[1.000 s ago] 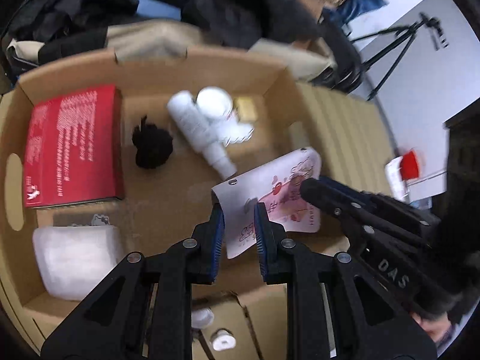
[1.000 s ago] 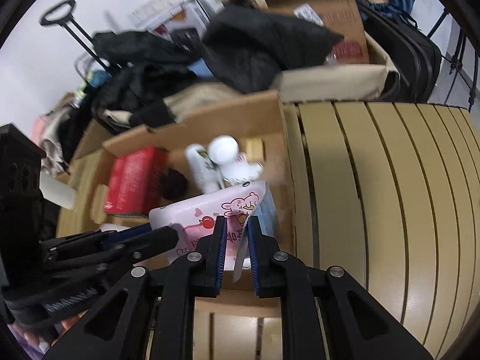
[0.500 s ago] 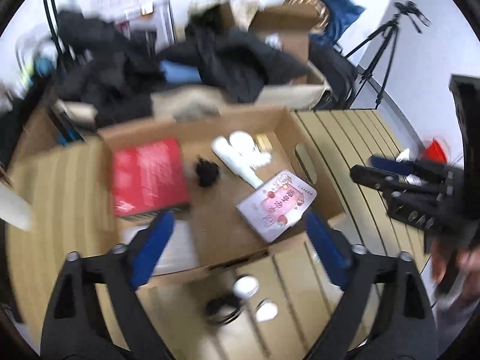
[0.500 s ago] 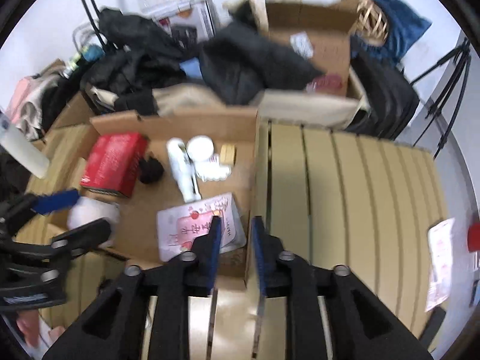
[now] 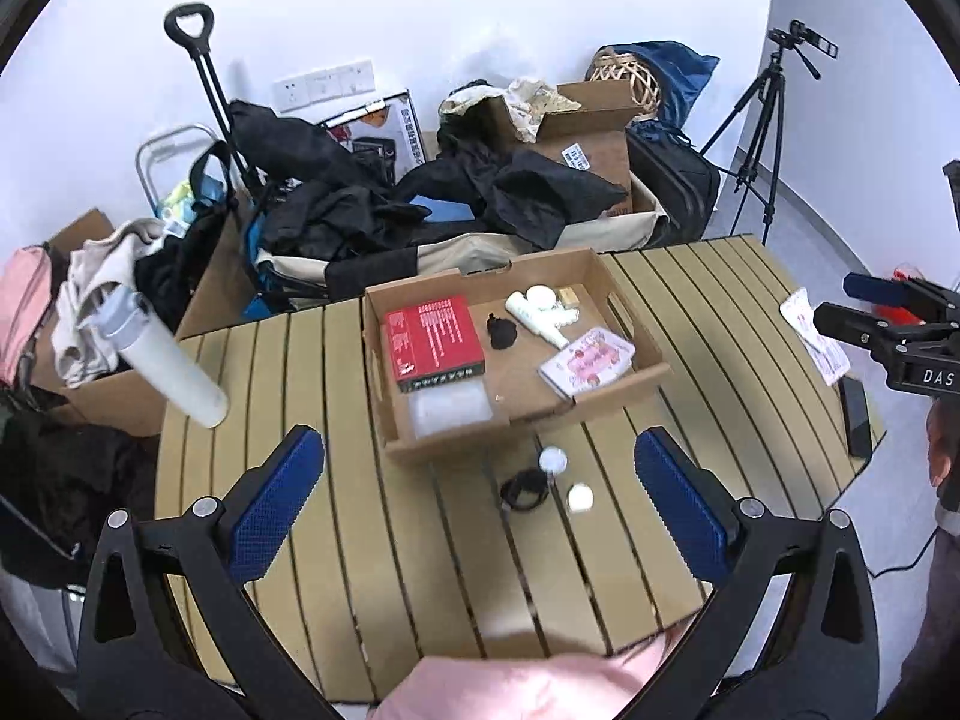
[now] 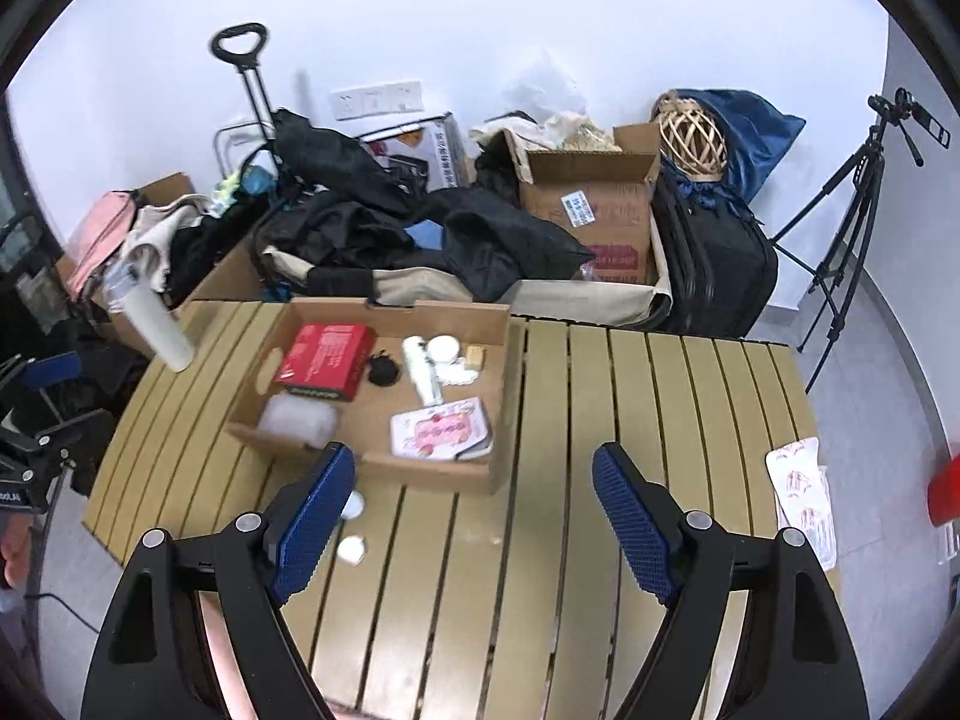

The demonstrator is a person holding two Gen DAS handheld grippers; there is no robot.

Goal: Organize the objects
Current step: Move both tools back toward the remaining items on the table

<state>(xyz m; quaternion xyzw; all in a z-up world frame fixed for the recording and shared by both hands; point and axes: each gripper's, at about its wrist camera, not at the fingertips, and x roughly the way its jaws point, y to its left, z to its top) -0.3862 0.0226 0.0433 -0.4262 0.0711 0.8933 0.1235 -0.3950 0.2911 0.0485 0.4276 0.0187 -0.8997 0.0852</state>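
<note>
A shallow cardboard box [image 5: 621,384] [image 6: 507,360] sits on the slatted table. In it lie a red book [image 5: 433,341] [image 6: 327,354], a black ball [image 5: 501,333], a white bottle [image 5: 536,319] [image 6: 420,375], a pink packet [image 5: 588,360] [image 6: 441,433] and a clear bag [image 5: 450,411] [image 6: 300,417]. My left gripper [image 5: 480,495] is open and empty, held back above the table. My right gripper [image 6: 474,516] is open and empty, also well back from the box.
Two white caps [image 5: 552,459] [image 5: 580,498] and a black ring [image 5: 525,489] lie on the slatted table [image 6: 630,420] in front of the box. A white tumbler [image 5: 165,360] stands at the left edge. A printed sheet [image 6: 801,498] lies far right. Bags and boxes pile behind.
Both grippers let go of the pink packet, which now lies in the box. Both opened wide and pulled back and up from the box.
</note>
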